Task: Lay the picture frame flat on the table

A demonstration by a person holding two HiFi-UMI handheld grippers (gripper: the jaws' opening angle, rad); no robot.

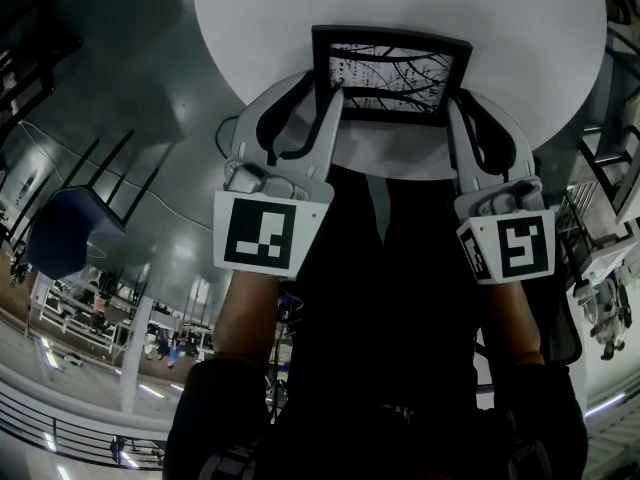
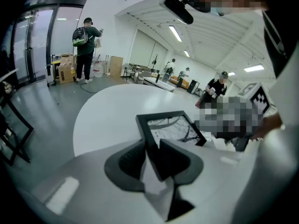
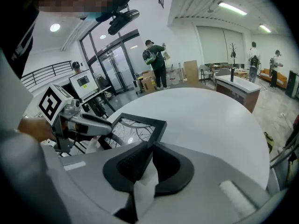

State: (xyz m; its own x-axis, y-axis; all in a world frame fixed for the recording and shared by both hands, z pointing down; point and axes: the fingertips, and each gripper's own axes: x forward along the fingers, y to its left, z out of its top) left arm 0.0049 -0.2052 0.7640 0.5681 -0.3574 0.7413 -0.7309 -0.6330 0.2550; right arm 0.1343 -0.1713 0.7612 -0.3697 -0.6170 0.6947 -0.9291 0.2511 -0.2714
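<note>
Looking down, we find the picture frame lying near the close edge of the tabletop, its long axis running side to side between our two tools. The left gripper has the frame's left rail between its fingers, but they stand released, with a pale gap showing beside the rail. The right gripper appears clenched on the frame's right corner. The frame looks flat or almost so; we judge that the right side is the one left to let go.
</note>
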